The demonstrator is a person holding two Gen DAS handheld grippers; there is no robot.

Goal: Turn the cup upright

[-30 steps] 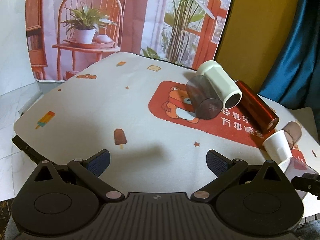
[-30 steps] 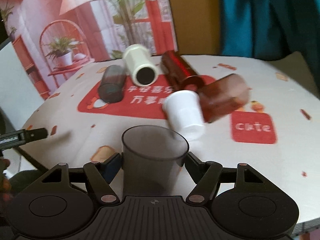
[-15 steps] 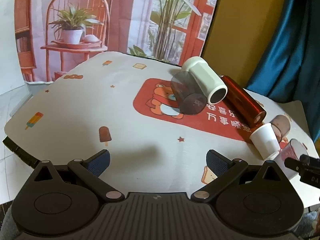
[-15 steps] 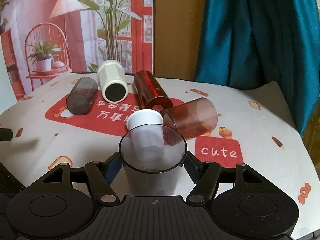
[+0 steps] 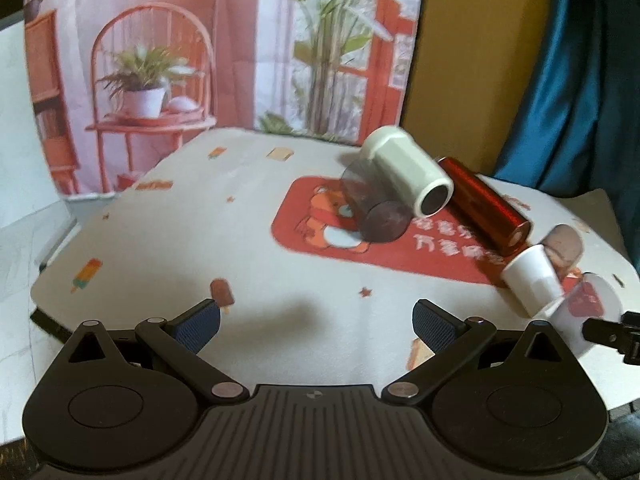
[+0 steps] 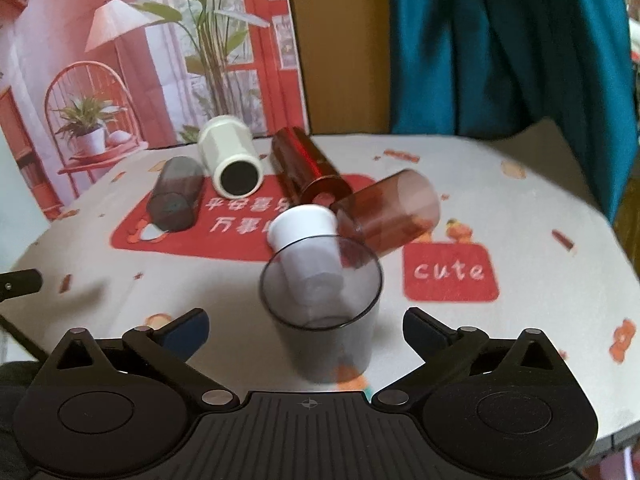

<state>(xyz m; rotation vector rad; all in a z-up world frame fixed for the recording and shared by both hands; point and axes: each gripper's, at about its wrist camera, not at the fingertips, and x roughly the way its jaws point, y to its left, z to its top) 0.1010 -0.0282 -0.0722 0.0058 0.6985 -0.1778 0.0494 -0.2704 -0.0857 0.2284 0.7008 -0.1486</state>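
1. Left wrist view: the left tool (image 5: 316, 320), fingers spread apart and gripping nothing, hovers low in frame over the worktop (image 5: 168, 240); toppled cups lie at centre right.
2. Right wrist view: the smoky cup (image 6: 322, 308) stands upright at lower centre between the right tool (image 6: 306, 330)'s parted fingers, untouched.

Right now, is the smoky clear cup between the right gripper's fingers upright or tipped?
Upright: the smoky clear cup stands mouth-up on the tablecloth, right gripper open and clear of it.
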